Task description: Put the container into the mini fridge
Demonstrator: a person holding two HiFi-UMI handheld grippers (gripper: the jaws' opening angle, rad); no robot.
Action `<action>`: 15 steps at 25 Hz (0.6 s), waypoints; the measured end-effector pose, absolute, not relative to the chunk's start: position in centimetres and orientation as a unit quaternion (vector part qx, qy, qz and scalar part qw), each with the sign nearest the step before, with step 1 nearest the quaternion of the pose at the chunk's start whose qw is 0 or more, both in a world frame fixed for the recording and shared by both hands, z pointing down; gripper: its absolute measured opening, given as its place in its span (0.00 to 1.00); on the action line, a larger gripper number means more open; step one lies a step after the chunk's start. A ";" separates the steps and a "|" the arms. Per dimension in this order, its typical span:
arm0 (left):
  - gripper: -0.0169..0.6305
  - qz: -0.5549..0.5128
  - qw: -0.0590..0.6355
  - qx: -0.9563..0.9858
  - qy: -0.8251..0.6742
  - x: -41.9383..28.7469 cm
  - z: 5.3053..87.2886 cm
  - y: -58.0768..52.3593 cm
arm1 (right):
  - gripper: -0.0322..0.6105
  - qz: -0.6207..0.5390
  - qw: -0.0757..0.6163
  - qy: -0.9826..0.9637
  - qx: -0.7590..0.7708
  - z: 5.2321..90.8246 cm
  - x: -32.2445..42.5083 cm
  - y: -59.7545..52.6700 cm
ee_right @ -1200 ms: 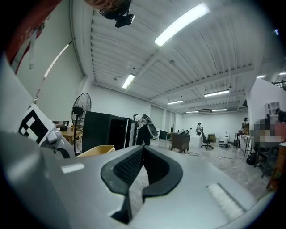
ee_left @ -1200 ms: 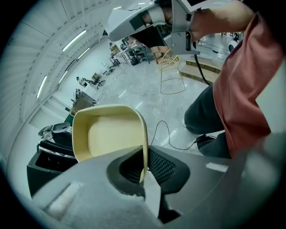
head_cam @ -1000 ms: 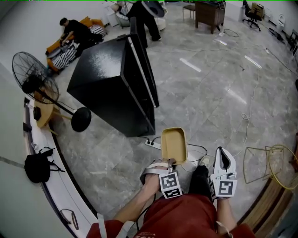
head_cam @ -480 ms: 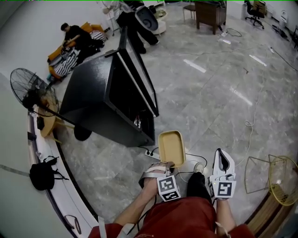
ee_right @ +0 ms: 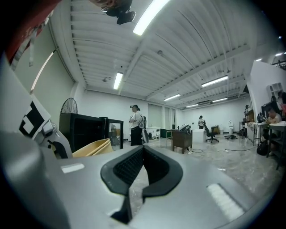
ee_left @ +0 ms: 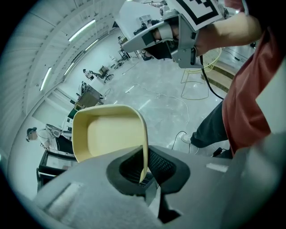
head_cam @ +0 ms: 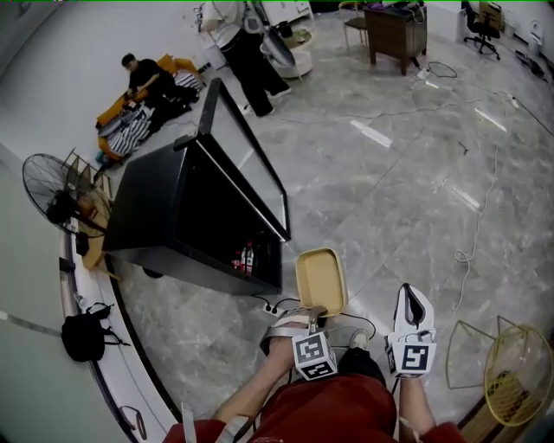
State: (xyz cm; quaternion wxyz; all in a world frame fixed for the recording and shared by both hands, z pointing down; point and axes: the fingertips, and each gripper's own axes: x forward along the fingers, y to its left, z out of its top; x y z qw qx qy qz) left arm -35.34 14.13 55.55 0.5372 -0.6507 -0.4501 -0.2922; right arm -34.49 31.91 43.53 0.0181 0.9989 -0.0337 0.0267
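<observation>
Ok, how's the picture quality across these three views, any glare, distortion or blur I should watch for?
Head view: fisheye bending at the edges, light streaks glaring off the glossy floor, the mini fridge interior mostly dark. Left gripper view: round black vignette, the container sharp. Right gripper view: the ceiling strip light blown out white, beams curved by the wide lens.

Open office hall — marble floor (head_cam: 389, 190), wooden desk (head_cam: 396, 33), swivel chair (head_cam: 476, 16), strip lights (ee_right: 118, 81).

Pale yellow container (head_cam: 321, 279) in my left claw (head_cam: 315, 315); black mini fridge (head_cam: 164, 208) beyond it; grey marbled floor (head_cam: 389, 199) beneath.
</observation>
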 end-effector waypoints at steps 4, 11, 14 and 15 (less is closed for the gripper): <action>0.06 -0.296 0.534 -0.656 -0.444 -33.0 55.2 17.7 | 0.05 0.026 0.011 -0.035 0.999 44.1 -32.2 35.8; 0.06 -0.292 0.555 -0.651 -0.428 -29.1 54.1 20.9 | 0.05 0.026 0.013 -0.053 0.998 43.7 -28.9 38.8; 0.06 -0.298 0.551 -0.657 -0.419 -27.9 54.0 21.1 | 0.05 0.015 0.004 -0.054 0.998 43.7 -28.2 39.5; 0.06 -0.299 0.548 -0.659 -0.419 -27.6 54.2 21.2 | 0.05 0.014 0.003 -0.055 0.998 43.9 -27.9 39.6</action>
